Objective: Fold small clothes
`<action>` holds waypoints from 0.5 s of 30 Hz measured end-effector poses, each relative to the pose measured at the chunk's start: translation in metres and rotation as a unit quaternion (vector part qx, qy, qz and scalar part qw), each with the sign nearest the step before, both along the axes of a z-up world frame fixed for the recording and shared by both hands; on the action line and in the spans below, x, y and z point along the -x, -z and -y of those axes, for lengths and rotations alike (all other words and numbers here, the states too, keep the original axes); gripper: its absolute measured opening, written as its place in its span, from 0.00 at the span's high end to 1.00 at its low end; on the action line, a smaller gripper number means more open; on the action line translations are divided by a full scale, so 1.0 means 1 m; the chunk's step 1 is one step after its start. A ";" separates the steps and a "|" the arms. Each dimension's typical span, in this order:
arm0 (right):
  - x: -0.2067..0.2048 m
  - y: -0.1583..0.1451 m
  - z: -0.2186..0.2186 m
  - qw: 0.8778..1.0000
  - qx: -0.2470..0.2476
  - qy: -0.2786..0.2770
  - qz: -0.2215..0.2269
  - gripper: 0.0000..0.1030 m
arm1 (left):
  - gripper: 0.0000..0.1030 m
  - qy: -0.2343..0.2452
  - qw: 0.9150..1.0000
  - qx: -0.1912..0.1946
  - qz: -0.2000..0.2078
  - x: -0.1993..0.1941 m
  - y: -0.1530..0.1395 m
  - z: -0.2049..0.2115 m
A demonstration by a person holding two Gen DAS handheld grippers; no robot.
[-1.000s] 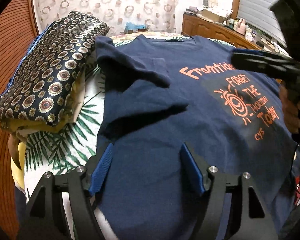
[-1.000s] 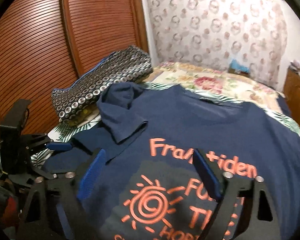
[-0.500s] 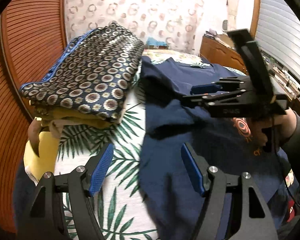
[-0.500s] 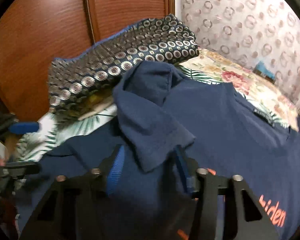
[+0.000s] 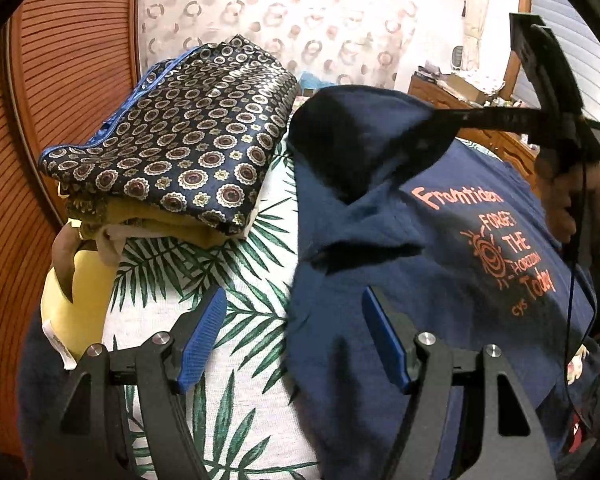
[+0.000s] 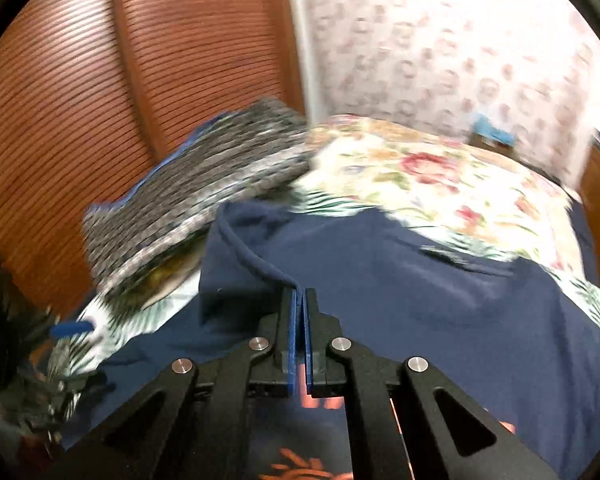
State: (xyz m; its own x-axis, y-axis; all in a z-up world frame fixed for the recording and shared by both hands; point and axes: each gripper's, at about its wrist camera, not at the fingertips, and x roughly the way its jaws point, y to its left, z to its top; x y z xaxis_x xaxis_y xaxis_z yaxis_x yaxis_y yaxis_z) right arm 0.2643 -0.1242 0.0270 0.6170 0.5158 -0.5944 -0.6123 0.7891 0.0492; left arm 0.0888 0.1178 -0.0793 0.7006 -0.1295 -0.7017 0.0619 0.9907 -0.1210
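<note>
A navy T-shirt [image 5: 440, 248] with orange print lies on the bed, also seen in the right wrist view [image 6: 440, 292]. My right gripper [image 6: 299, 294] is shut on the edge of its left sleeve [image 6: 240, 248] and holds it lifted; in the left wrist view the raised sleeve [image 5: 360, 136] hangs from that gripper [image 5: 440, 114]. My left gripper [image 5: 292, 320] is open and empty, low over the shirt's left edge and the palm-leaf sheet [image 5: 244, 268].
A stack of folded clothes topped by a dark patterned fabric [image 5: 188, 136] lies at the left beside the shirt. A wooden slatted wardrobe [image 5: 64, 60] stands behind it. A wooden dresser [image 5: 452, 88] is at the back right.
My right gripper closed on the sleeve and lifted it up and away from the bed. My left gripper has drawn back to the left, staying open.
</note>
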 end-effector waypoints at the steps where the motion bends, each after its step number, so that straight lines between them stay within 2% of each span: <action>1: -0.005 0.001 0.007 1.000 0.006 0.021 -0.001 0.97 | 0.31 0.001 1.000 0.000 -0.001 0.000 0.000 0.001; 3: -0.015 0.010 0.011 0.998 0.036 0.044 -0.001 0.97 | 0.31 0.003 1.000 0.000 -0.002 -0.001 0.001 0.003; 4: -0.020 0.016 0.012 0.997 0.048 0.053 -0.006 0.94 | 0.31 0.005 1.000 -0.001 -0.002 -0.001 0.001 0.005; 6: -0.028 0.026 0.012 0.995 0.073 0.072 -0.018 0.79 | 0.31 0.008 1.000 -0.005 -0.002 -0.001 0.001 0.007; 7: -0.029 0.030 0.011 0.993 0.081 0.079 -0.020 0.63 | 0.31 0.008 1.000 -0.006 -0.003 -0.001 0.001 0.007; 8: -0.029 0.032 0.010 0.993 0.081 0.081 -0.018 0.54 | 0.31 0.008 1.000 -0.008 -0.003 -0.001 0.001 0.007; 12: -0.014 0.032 0.013 0.995 0.051 0.081 -0.007 0.53 | 0.31 0.003 1.000 -0.015 0.000 0.002 0.001 0.003; 15: 0.020 0.028 0.007 0.999 0.018 0.043 -0.009 0.53 | 0.31 -0.003 1.000 -0.012 0.000 0.005 0.004 -0.002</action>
